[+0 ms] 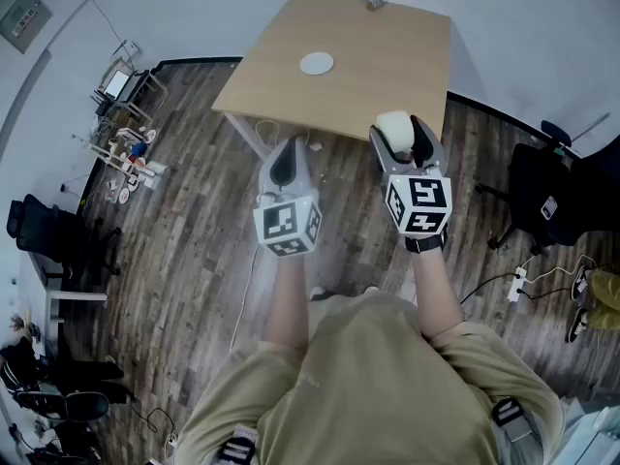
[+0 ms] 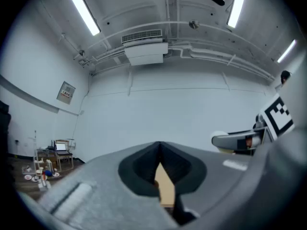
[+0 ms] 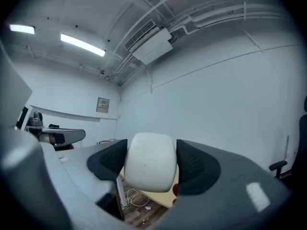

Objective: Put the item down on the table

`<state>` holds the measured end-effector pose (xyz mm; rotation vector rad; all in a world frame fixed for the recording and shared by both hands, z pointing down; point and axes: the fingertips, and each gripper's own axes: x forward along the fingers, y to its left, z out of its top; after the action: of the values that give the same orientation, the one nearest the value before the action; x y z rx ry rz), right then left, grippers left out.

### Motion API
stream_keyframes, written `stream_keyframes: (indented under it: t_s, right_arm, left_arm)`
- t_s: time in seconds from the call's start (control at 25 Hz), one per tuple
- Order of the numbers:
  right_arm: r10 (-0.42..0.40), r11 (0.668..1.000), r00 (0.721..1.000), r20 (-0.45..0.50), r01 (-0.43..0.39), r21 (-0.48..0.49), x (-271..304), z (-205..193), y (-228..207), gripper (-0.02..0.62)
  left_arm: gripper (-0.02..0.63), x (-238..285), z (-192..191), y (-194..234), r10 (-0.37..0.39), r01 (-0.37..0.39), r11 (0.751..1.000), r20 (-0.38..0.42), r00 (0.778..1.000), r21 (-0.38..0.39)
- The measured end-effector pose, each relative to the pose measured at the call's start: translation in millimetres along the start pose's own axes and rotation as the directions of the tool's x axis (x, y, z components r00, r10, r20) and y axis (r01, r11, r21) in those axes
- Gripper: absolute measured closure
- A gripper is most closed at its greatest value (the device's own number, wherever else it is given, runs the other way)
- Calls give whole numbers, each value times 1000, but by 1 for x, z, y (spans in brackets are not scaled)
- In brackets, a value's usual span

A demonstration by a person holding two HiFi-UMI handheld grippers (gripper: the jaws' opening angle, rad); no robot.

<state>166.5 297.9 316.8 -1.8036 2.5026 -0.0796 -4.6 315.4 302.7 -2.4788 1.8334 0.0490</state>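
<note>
Right gripper (image 3: 150,163) jaws clamp a white item (image 3: 149,172); left gripper (image 2: 159,148) jaws meet.

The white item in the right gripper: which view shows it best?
The right gripper view: the white item fills the centre, clamped between the dark pads. The head view shows it small, from above. The left gripper view shows at most a tiny white sliver.

Light wooden counter (image 1: 387,56) on pale legs, far edge close to the white wall, small white round disc (image 1: 317,63) lying left of its middle, small unclear object (image 1: 374,2) at the far edge, dark plank floor (image 1: 194,260) beneath, white cable (image 1: 263,129) looped by the near leg.
</note>
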Motion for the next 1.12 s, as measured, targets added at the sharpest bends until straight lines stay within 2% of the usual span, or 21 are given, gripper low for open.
stream_keyframes:
  t_s: [0.2, 0.48, 0.84, 1.12]
  right_arm:
    - [24, 1000, 1000, -10, -24, 16, -10, -13, -16, 272]
    - [57, 997, 998, -18, -56, 44, -2, -19, -21, 272]
    - [28, 999, 999, -36, -27, 32, 36, -23, -41, 272]
    - [1, 1000, 999, -38, -1, 15, 94, -18, -56, 272]
  left_arm:
    - [604, -5, -9, -18, 29, -29, 1000, -6, 1000, -8]
    - [604, 2, -17, -22, 43, -44, 999, -23, 999, -16]
    - [604, 62, -27, -15, -2, 1, 999, -24, 1000, -38]
    - [603, 127, -29, 5, -28, 27, 999, -7, 1000, -29]
